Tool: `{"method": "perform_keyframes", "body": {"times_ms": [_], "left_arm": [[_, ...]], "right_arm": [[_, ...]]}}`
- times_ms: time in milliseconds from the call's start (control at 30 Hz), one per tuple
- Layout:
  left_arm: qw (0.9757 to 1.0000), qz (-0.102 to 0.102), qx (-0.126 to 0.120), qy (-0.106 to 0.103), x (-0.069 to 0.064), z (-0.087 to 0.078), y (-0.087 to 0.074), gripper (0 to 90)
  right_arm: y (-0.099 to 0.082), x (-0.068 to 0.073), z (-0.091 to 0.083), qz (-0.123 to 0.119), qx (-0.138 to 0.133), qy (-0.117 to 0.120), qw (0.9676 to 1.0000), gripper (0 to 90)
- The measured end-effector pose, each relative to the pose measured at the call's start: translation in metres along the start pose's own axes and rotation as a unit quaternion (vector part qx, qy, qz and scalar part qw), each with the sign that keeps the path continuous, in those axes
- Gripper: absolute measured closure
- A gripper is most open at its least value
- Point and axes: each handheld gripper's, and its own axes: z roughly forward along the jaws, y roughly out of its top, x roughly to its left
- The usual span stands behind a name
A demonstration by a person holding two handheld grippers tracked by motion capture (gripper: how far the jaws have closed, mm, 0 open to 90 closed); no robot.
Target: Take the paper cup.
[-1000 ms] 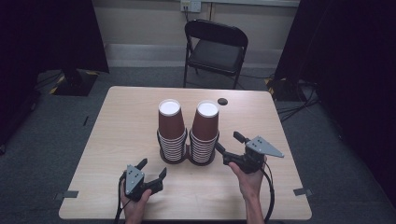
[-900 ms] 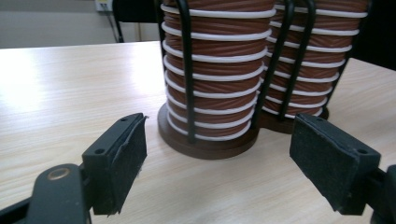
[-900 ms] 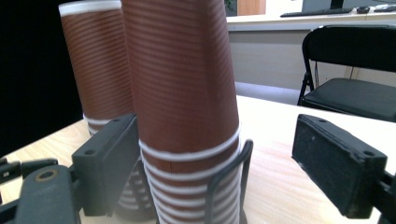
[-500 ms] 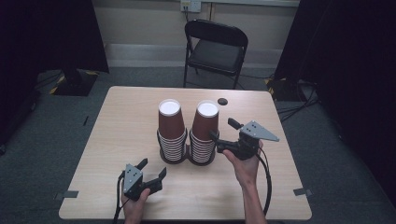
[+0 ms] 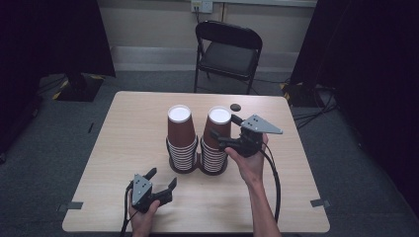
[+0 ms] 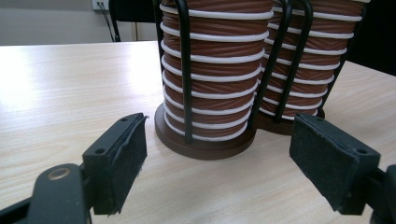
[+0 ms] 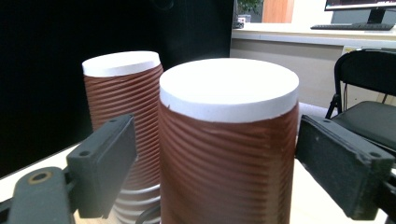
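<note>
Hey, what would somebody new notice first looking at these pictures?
Two tall stacks of upside-down brown ribbed paper cups stand side by side in black wire holders mid-table. The right gripper is raised at the top of the right stack, its jaws just opened wide either side of the top cup without pressing it. The left gripper rests open near the table's front edge.

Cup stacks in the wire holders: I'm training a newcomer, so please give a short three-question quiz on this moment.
1. True or false: the right gripper is clamped on the right cup stack.
2. How many cup stacks stand on the table?
3. Which lies nearest the left gripper? A left cup stack B folding chair C black disc

Key: 1 false, its pads stand off the top cup; 2 two; 3 A.
</note>
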Motion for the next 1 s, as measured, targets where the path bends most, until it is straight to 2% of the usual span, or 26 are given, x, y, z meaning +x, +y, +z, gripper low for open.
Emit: {"method": "perform_keyframes", "body": {"times_ms": [67,133,367,533,600,633,833,933,1000], "left_arm": [[1.0000,0.000,0.001,-0.001,0.000,0.000,0.000,18.8],[1.0000,0.000,0.001,-0.001,0.000,0.000,0.000,18.8],[1.0000,-0.002,-0.001,0.001,0.000,0.000,0.000,18.8],[1.0000,-0.002,-0.002,0.001,0.000,0.000,0.000,18.8],[1.0000,-0.001,-0.001,0.001,0.000,-0.001,0.000,18.8],[1.0000,-0.002,-0.001,0.002,0.000,-0.001,0.000,18.8],[1.0000,0.000,-0.002,0.003,-0.001,0.000,0.000,18.7],[1.0000,0.002,-0.001,0.001,0.000,0.000,0.000,18.7],[1.0000,0.001,-0.002,0.002,-0.001,-0.001,0.000,18.7]], "right_arm": [[0.000,0.000,0.005,0.003,0.004,-0.001,1.0000,10.0],[0.000,0.000,0.010,-0.004,0.014,-0.007,0.9999,11.0],[-0.005,-0.003,0.022,0.003,0.027,-0.008,0.9996,12.8],[-0.010,-0.005,0.029,0.000,0.049,-0.005,0.9988,12.6],[-0.013,-0.007,0.032,0.005,0.058,-0.002,0.9983,12.4],[-0.015,-0.009,0.033,0.016,0.058,0.004,0.9982,11.8],[-0.021,-0.009,0.037,0.018,0.059,-0.005,0.9981,10.5],[-0.023,-0.006,0.040,0.003,0.070,-0.012,0.9974,9.9],[-0.026,-0.007,0.043,0.013,0.078,-0.012,0.9968,9.6]]}}
